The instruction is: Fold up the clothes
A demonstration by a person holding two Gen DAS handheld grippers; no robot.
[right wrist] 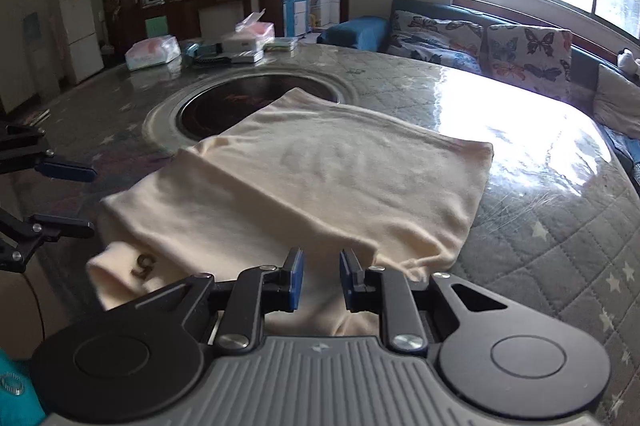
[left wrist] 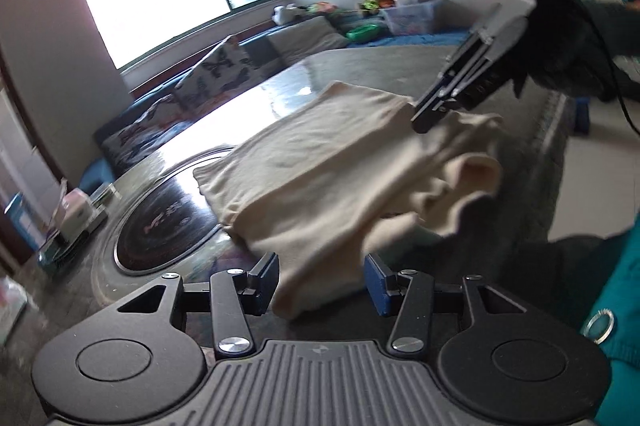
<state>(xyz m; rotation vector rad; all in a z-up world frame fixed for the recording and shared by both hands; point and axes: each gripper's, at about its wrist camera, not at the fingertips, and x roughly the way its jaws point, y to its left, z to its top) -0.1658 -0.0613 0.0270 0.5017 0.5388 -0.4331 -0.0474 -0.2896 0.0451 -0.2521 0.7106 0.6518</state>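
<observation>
A cream garment lies partly folded on the quilted table, its far part flat and its near edge bunched and blurred. My left gripper is open, fingers on either side of the near cloth edge without gripping it. It also shows at the left of the right wrist view, open. My right gripper is open just above the near edge of the cloth. In the left wrist view it hangs over the far right corner of the garment; whether it touches is unclear.
A round dark hotplate is set in the table beyond the cloth. Tissue packs and boxes stand at the far side. A butterfly-print sofa runs under the window. A teal sleeve is at the near right.
</observation>
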